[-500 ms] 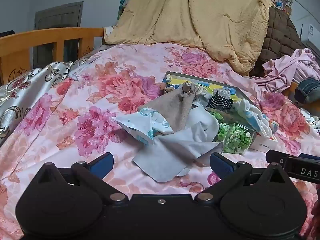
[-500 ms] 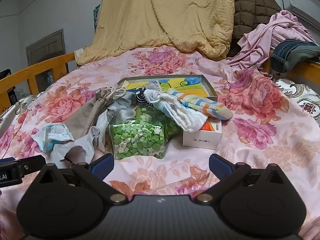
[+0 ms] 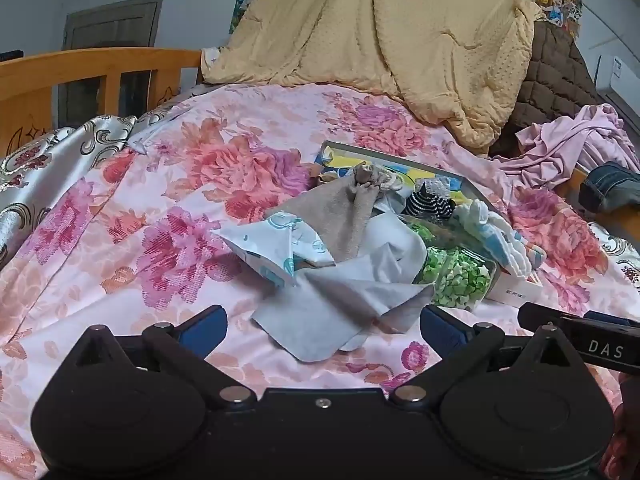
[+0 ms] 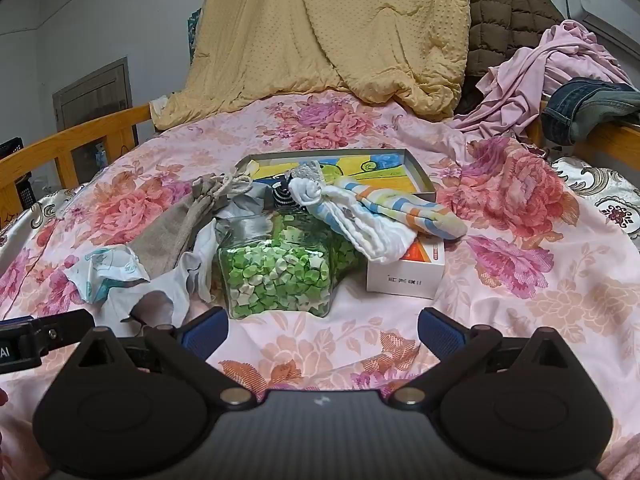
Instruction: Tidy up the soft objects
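Note:
A heap of soft things lies mid-bed: a grey cloth (image 3: 344, 312) (image 4: 160, 300), a beige drawstring pouch (image 3: 340, 216) (image 4: 176, 228), a blue-printed tissue pack (image 3: 272, 248) (image 4: 108, 272), a striped sock (image 4: 404, 208) over a white one (image 4: 360, 228), and a black-and-white striped piece (image 3: 430, 202). My left gripper (image 3: 323, 326) hovers open just short of the grey cloth, nothing between its blue pads. My right gripper (image 4: 322, 330) is open too, in front of a clear jar of green paper stars (image 4: 276, 272) (image 3: 460, 276).
A shallow box with a colourful picture (image 4: 416, 168) sits behind the heap; a small white carton (image 4: 404, 272) lies under the socks. A yellow quilt (image 4: 340, 32), a brown coat, pink clothes (image 4: 560, 72) and jeans (image 4: 592, 108) pile at the back. Wooden bed rails (image 3: 100, 68) run along the left.

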The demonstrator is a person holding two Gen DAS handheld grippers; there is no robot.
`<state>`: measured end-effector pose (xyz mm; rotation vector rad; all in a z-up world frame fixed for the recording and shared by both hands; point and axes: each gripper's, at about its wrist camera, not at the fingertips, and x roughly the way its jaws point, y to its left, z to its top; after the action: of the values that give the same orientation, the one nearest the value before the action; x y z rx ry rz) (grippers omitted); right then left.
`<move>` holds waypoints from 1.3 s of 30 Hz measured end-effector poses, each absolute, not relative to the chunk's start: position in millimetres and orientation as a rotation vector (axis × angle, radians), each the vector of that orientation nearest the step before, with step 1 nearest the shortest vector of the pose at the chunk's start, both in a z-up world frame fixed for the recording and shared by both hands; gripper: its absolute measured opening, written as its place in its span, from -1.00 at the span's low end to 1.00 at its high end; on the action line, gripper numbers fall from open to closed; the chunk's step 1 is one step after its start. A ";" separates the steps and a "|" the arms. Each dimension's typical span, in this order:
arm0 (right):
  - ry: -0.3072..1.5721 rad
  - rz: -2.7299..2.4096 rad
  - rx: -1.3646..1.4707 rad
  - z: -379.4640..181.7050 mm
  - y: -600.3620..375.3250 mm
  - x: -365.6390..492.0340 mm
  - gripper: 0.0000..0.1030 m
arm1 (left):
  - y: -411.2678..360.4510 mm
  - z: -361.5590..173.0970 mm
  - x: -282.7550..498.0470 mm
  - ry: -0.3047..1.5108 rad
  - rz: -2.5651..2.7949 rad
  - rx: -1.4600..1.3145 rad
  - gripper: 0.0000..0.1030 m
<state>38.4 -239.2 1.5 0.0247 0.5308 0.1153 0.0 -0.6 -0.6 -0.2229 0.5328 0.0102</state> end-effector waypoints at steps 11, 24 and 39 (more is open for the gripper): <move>0.531 0.115 0.025 1.1 -238.5 38.8 1.00 | -2.0 -1.0 -0.6 0.531 -0.001 -0.237 0.98; 0.533 0.115 0.025 2.4 -238.7 38.4 1.00 | -0.8 -1.3 -0.3 0.531 -0.001 -0.240 0.98; 0.534 0.115 0.025 2.0 -238.4 38.5 1.00 | 0.3 -1.0 0.1 0.532 -0.003 -0.242 0.98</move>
<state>38.5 -238.4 2.0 0.0253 0.5342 0.1154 0.1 0.3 -1.0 -0.2419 0.5323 -0.0027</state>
